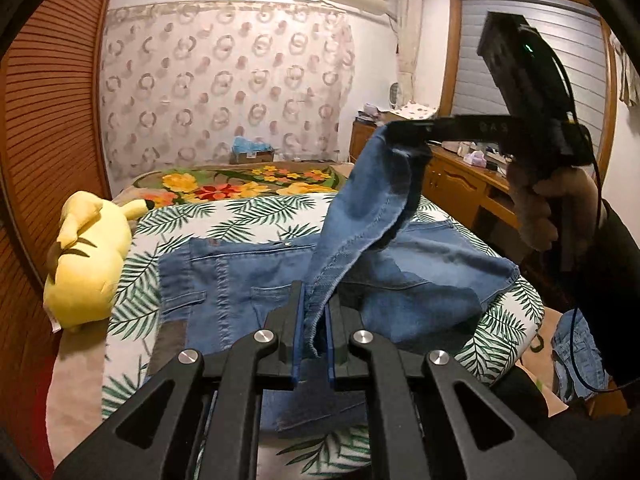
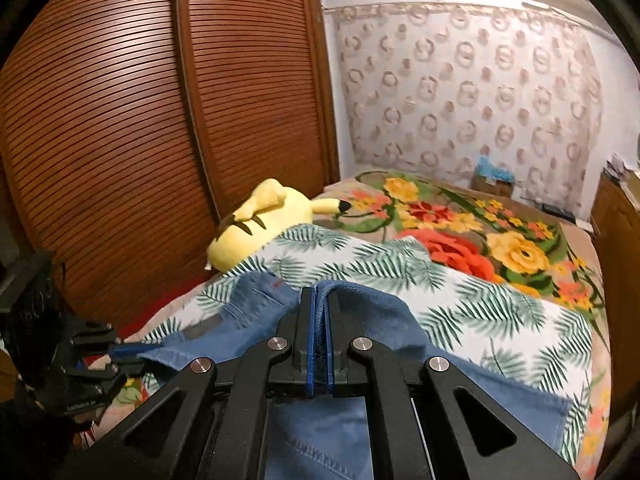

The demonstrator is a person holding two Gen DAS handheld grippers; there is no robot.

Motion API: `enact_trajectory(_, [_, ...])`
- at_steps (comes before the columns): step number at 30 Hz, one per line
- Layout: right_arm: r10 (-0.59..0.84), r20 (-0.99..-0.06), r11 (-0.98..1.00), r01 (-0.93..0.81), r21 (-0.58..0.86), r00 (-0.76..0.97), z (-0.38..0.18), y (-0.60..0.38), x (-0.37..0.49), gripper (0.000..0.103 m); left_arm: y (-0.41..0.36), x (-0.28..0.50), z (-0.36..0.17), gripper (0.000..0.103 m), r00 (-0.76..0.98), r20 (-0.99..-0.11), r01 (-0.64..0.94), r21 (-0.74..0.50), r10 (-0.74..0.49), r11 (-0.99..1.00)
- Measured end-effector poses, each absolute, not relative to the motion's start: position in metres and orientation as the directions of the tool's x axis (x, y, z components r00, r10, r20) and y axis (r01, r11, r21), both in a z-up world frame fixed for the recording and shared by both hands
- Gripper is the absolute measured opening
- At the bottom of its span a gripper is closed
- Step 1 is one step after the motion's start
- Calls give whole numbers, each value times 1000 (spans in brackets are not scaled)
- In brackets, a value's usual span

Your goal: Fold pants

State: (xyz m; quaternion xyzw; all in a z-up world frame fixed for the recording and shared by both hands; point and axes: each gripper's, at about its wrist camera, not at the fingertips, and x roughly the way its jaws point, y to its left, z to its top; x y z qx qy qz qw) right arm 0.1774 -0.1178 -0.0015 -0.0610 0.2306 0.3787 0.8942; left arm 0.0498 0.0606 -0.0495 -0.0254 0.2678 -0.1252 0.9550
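Note:
Blue denim pants lie on a palm-leaf sheet on the bed, waistband to the left. My left gripper is shut on the hem edge of a pant leg, low over the pants. My right gripper is shut on the other end of that hem and holds it high, so the leg hangs lifted between the two. In the right wrist view the right gripper pinches a denim hem, and the left gripper shows at the lower left, also on denim.
A yellow plush toy lies on the bed's left side beside a brown slatted wardrobe. A floral blanket covers the far bed. A wooden desk stands to the right. More denim lies at the lower right.

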Motion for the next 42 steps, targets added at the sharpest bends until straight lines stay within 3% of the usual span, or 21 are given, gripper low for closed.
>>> enact_trajectory(30, [646,-579,626,-779,29,498,-19,-32,240,4,121,37,-92,10,800,-567,110,-178,-194,978])
enact_trajectory(42, [582,-655,643,-765,10,481,-40,3,254,4,133,47,-118,10,763,-627,50,-185,-157,981])
